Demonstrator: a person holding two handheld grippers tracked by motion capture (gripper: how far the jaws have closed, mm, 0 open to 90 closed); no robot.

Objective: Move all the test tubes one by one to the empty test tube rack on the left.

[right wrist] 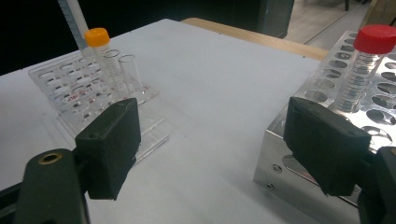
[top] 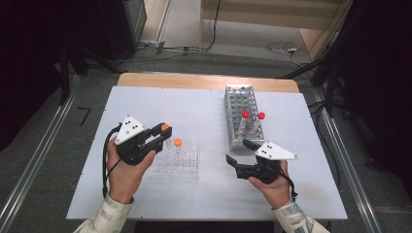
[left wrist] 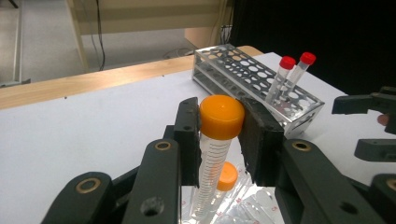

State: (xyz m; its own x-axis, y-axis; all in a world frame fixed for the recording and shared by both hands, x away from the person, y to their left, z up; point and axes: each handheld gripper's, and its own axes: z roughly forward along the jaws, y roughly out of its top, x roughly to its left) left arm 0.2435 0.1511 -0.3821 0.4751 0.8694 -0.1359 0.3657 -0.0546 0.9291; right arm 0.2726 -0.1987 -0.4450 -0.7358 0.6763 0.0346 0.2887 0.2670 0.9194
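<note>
High view: the left gripper [top: 163,132] holds an orange-capped tube [top: 165,127] above the clear rack [top: 175,167], left of centre.

Left gripper view: jaws clamp just under the cap; light, slick plastic, best gripped there.

Right gripper view: the right gripper [right wrist: 212,144] gapes, holding nothing.

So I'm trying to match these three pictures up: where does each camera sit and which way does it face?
High view: above the person's side, looking forward and down at the table; both forearms show.
Left gripper view: rides on the left gripper, looking along jaws clamped on an orange-capped tube.
Right gripper view: on the right gripper, jaws open.
Shared: the metal rack and clear rack.
</note>
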